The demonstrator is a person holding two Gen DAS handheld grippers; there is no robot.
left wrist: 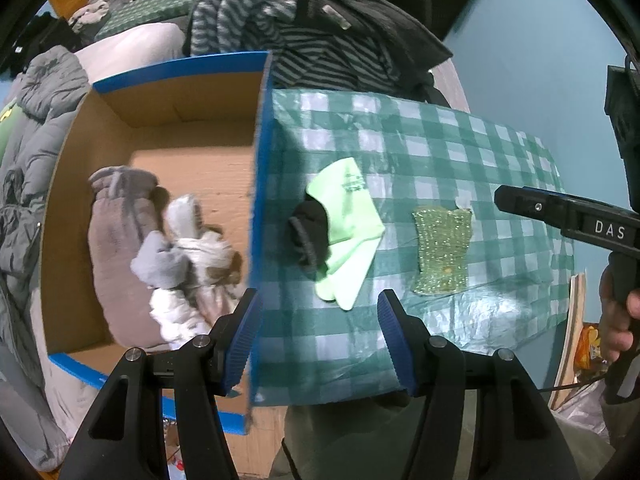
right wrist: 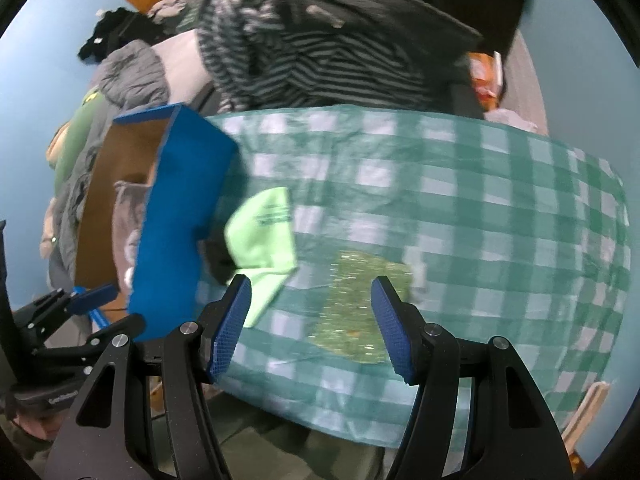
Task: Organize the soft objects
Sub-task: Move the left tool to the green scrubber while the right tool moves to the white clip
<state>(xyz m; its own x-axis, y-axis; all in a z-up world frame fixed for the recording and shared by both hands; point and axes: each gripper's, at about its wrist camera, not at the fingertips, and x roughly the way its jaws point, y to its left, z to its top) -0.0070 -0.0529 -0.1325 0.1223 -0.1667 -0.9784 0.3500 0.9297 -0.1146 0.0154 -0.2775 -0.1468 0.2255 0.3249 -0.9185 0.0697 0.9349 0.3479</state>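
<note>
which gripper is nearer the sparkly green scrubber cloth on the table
Right. The right gripper hovers open just above the sparkly green cloth, which shows between its fingers. The left gripper hangs nearer the blue box, off to the cloth's side.

table with cloth cover, box at its left edge, box wall standing along that edge. in the box: pillow toward the left wall, bundle of socks and rags just right of it, touching. on the table: folded cloth near the left edge, dark sock lying on its left side, next to the box wall. scrubby pad right of the cloth, apart, about mid-table toward the front edge. clothes pile behind the table's back edge. jacket left of the box.
</note>
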